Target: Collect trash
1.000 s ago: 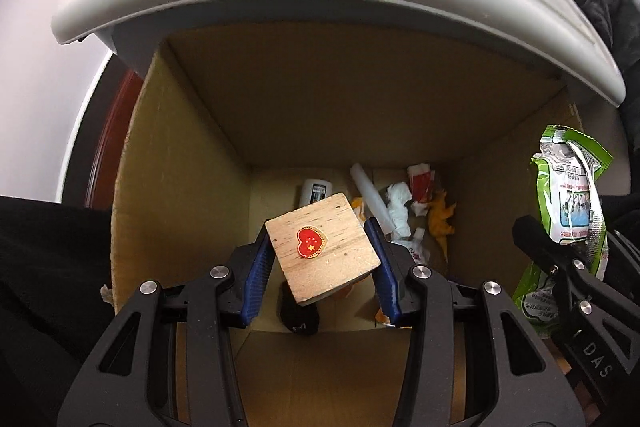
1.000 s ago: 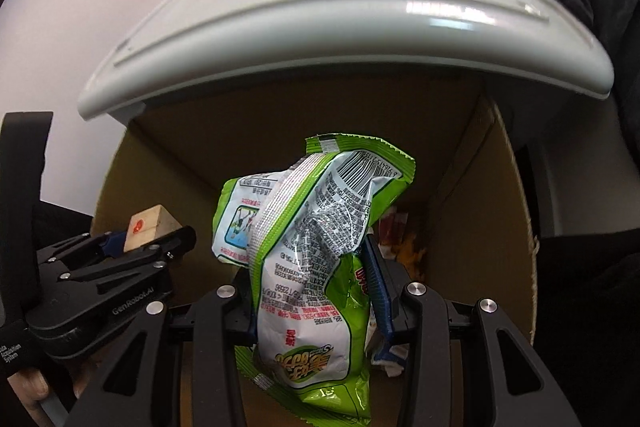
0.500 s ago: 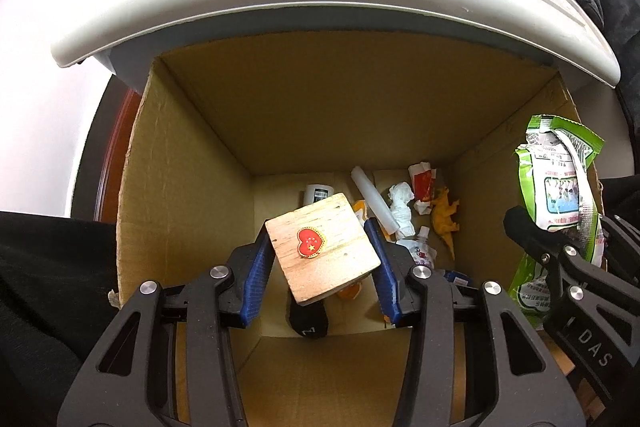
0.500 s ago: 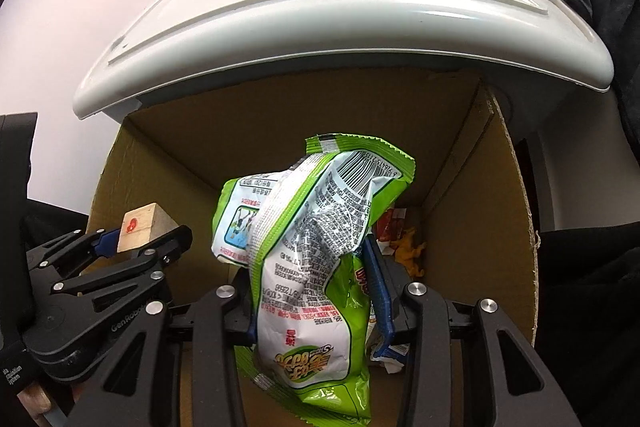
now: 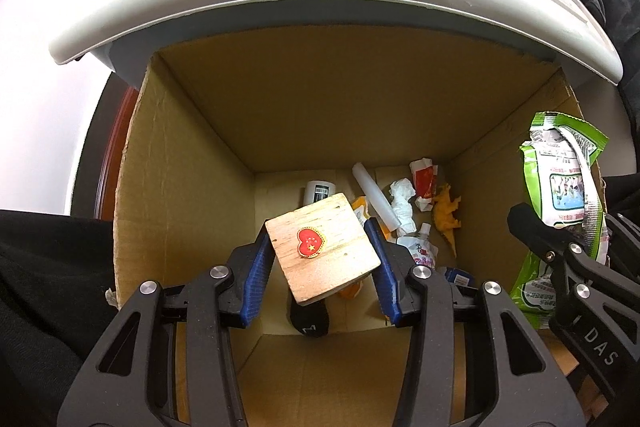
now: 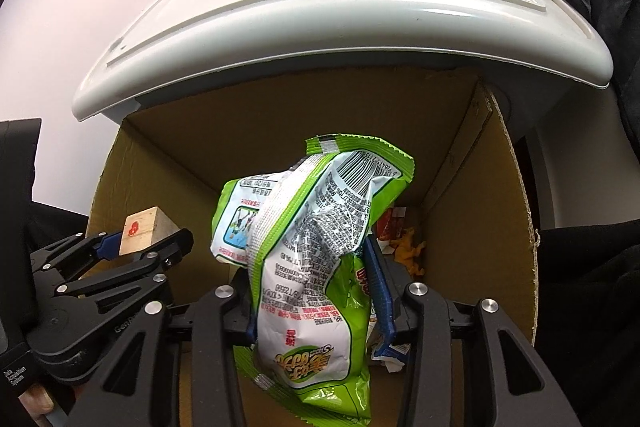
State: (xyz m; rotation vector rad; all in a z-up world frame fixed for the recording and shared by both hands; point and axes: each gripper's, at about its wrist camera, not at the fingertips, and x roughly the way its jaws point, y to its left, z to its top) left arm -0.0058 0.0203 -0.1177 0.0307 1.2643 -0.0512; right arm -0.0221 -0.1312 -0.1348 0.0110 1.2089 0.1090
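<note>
- Both tongs point steeply down into the open cardboard box point(image 5: 192, 195), so each held thing is directly above the trash on the box floor; a release should drop it inside.
- The left tongs point(image 5: 322, 263) are clamped on the wooden block point(image 5: 322, 251) with a red heart sticker, which sits tilted between the blue pads.
- The right tongs point(image 6: 316, 291) have the green snack bag point(image 6: 312, 247) between the pads, its long axis upright; the jaws are opening.
- The white bin lid point(image 6: 340, 11) hangs over the far box wall.
</note>
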